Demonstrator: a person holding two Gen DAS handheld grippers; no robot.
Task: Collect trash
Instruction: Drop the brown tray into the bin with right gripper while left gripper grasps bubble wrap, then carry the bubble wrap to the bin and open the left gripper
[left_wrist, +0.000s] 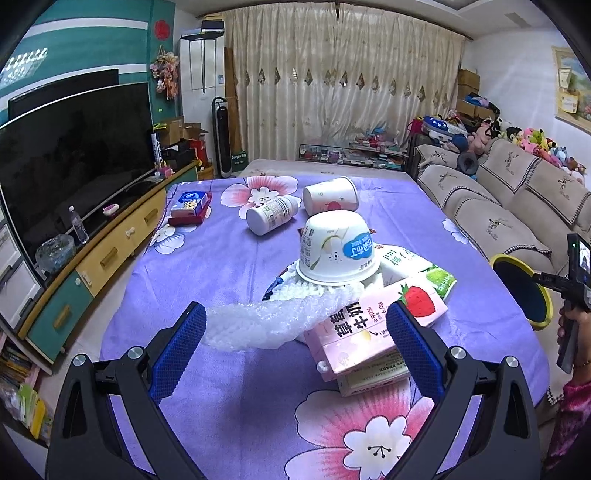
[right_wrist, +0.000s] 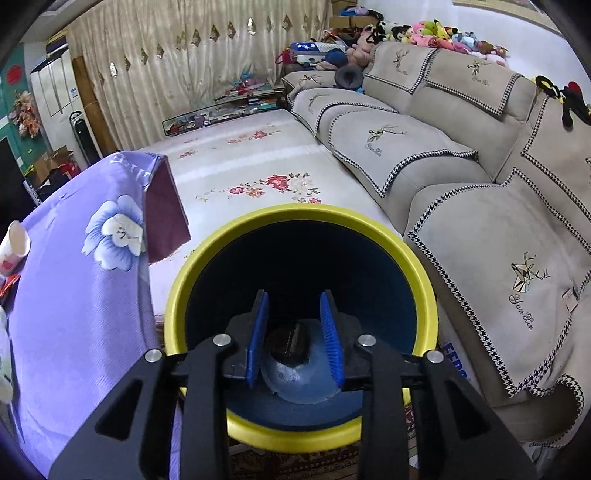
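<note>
My left gripper (left_wrist: 295, 310) is open wide just above the purple flowered table cloth (left_wrist: 229, 280). A pile of trash lies ahead of its fingers: a pink strawberry milk carton (left_wrist: 369, 328) by the right finger, white bubble wrap (left_wrist: 266, 325), an upturned white cup (left_wrist: 336, 251) and a green carton (left_wrist: 417, 266). My right gripper (right_wrist: 294, 295) hangs over the mouth of a yellow-rimmed blue bin (right_wrist: 295, 212), open with nothing between its pads. A dark small object (right_wrist: 290, 341) lies on the bin's bottom.
Farther on the table lie a white pill bottle (left_wrist: 271, 216), a second cup (left_wrist: 330, 195) on its side and a blue and red box (left_wrist: 190, 206). The bin (left_wrist: 524, 291) stands between table and beige sofa (right_wrist: 461, 177). A TV cabinet (left_wrist: 110, 251) runs along the left.
</note>
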